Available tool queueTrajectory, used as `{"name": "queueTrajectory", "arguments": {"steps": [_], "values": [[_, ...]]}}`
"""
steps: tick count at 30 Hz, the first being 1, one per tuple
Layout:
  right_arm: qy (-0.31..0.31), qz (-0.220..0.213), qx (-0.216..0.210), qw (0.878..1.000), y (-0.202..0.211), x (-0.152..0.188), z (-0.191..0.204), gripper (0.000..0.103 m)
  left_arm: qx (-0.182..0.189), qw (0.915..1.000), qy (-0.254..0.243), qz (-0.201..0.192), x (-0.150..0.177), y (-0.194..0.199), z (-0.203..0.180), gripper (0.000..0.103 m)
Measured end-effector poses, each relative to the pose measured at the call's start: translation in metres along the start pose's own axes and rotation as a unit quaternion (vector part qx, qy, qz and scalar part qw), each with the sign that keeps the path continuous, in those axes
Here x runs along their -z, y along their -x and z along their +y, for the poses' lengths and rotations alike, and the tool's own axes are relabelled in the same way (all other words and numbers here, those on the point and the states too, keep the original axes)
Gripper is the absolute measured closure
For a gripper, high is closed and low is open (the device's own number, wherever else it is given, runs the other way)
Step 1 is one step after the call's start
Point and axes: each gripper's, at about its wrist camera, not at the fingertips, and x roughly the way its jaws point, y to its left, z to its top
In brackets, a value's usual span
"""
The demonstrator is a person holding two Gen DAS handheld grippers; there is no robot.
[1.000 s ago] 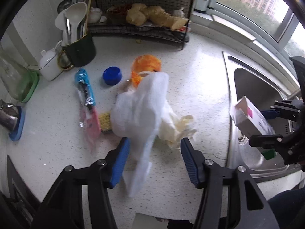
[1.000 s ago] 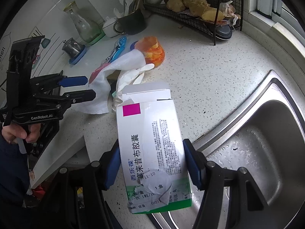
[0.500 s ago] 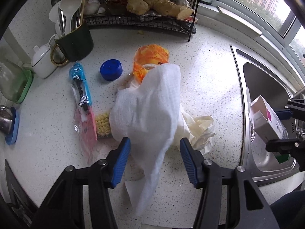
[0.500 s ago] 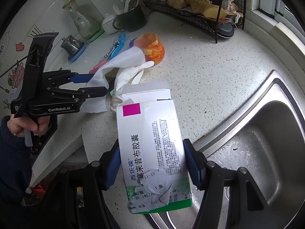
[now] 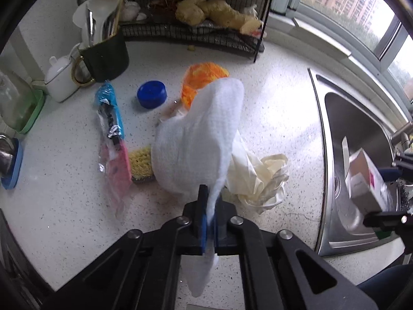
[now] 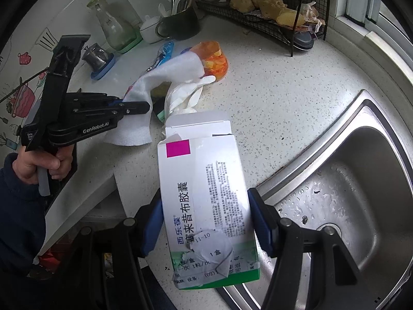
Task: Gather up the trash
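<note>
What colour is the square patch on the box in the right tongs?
Magenta pink, near the open top of the white medicine box. Right wrist view shows it best.

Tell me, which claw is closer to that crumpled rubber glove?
Left. The left claw is shut on the white cloth right beside the glove. The right claw holds a box by the sink, farther off.

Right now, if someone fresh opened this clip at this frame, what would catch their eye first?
Probably the white cloth billowing up mid-counter, pinched between the closed fingers of the left gripper. Next, the torn medicine box filling the right wrist view, clamped in the right gripper over the edge of the steel sink. Behind the cloth, a bright orange bag stands out on the pale countertop.
</note>
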Motion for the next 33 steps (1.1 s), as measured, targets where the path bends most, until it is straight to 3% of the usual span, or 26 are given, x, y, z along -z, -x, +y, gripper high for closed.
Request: {"name": "queueTrajectory", "arguments": {"steps": [14,26,33], "values": [[-0.030,-0.050,0.022,0.998,0.024,0.019,0.050,0.044,0.041,0.9976,0.000,-0.056,0.045,0.082,-0.004,0.102],[-0.066,-0.092,0.044,0.993,0.034,0.067,0.122,0.044,0.066,0.9959,-0.027,-0.056,0.142,0.146,-0.012,0.102],[-0.104,-0.112,0.063,0.986,0.034,0.114,0.165,0.044,0.088,0.9934,-0.051,-0.053,0.195,0.168,-0.017,0.102]]}}
